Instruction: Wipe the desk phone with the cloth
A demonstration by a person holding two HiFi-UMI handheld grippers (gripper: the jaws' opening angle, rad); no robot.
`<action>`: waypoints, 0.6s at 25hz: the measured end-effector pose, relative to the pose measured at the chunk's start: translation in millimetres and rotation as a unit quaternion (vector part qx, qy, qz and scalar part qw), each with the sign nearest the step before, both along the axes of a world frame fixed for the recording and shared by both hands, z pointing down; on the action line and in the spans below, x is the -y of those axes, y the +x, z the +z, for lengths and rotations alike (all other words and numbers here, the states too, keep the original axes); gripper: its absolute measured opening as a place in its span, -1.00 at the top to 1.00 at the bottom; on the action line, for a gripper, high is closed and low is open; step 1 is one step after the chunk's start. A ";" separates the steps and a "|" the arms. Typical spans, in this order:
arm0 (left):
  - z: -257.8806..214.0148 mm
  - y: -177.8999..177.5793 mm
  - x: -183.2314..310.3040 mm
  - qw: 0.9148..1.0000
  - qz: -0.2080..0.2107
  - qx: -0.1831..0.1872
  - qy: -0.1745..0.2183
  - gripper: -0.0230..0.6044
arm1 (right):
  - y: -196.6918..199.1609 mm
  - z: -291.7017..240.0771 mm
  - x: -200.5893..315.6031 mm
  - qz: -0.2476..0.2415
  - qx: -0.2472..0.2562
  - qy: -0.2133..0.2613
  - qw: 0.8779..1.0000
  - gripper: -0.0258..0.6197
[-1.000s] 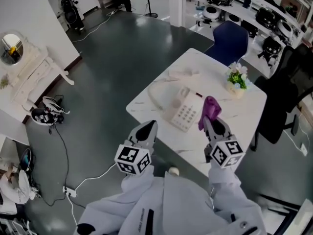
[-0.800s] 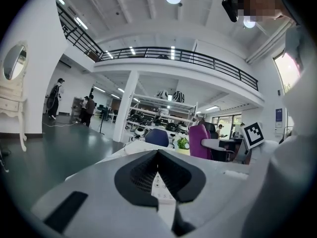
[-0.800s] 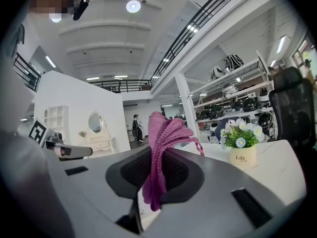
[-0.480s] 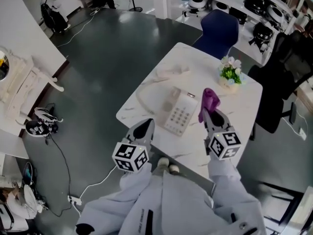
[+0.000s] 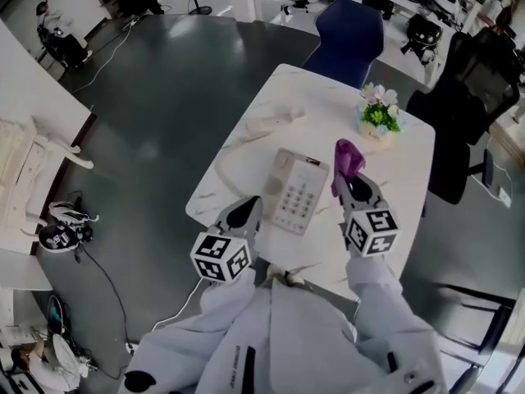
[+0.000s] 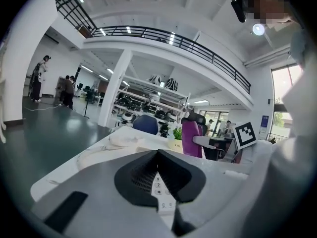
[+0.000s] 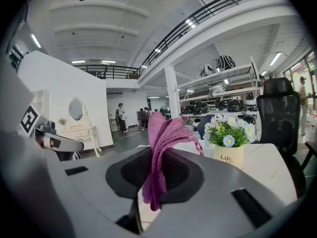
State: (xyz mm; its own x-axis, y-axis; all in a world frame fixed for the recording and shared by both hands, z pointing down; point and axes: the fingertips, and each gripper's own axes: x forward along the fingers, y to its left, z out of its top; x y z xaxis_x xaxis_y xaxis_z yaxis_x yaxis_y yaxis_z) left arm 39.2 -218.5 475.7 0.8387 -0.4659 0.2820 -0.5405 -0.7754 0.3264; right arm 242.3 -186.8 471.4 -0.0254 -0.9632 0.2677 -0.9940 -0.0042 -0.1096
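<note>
On the white tabletop (image 5: 404, 189) the desk phone (image 5: 297, 189) lies just left of the right gripper (image 5: 351, 179), keypad (image 5: 295, 202) up, with its handset (image 5: 271, 121) off the base and lying farther away to the left on its coiled cord; the right gripper's fingers are clamped on the purple cloth (image 5: 346, 158), which stands up past the tips and is not yet on the phone; the left gripper (image 5: 244, 213) hovers at the near left edge of the tabletop, fingers closed together on nothing, aimed at the keypad. Wiping well probably means tipping the right gripper down so that cloth rather than hard tips meets the phone; strokes should run lightly across the keys; the left gripper could steady the phone's near edge against sliding; the flower pot (image 5: 377, 121) at the far right deserves a wide berth.
</note>
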 end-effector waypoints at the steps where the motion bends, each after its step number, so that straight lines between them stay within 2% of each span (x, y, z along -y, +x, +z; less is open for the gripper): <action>1: 2.7 2.6 2.4 1.000 0.005 0.000 -0.003 0.93 | 1.3 3.1 2.5 0.002 -0.004 -0.004 1.000 0.80; 8: 21.8 16.6 16.3 0.999 0.034 0.004 -0.030 0.93 | 2.1 23.1 32.0 -0.001 -0.043 -0.036 0.998 0.80; 15: 39.0 24.7 21.6 0.997 0.052 0.011 -0.050 0.93 | -4.6 48.6 50.5 -0.018 -0.048 -0.067 0.996 0.80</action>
State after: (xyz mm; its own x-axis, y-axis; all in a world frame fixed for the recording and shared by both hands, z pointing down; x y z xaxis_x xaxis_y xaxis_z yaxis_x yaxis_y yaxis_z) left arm 63.9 -240.1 514.7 0.8745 -0.3449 0.3410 -0.4660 -0.7926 0.3933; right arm 237.7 -237.3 519.9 -0.0272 -0.9178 0.3962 -0.9996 0.0229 -0.0156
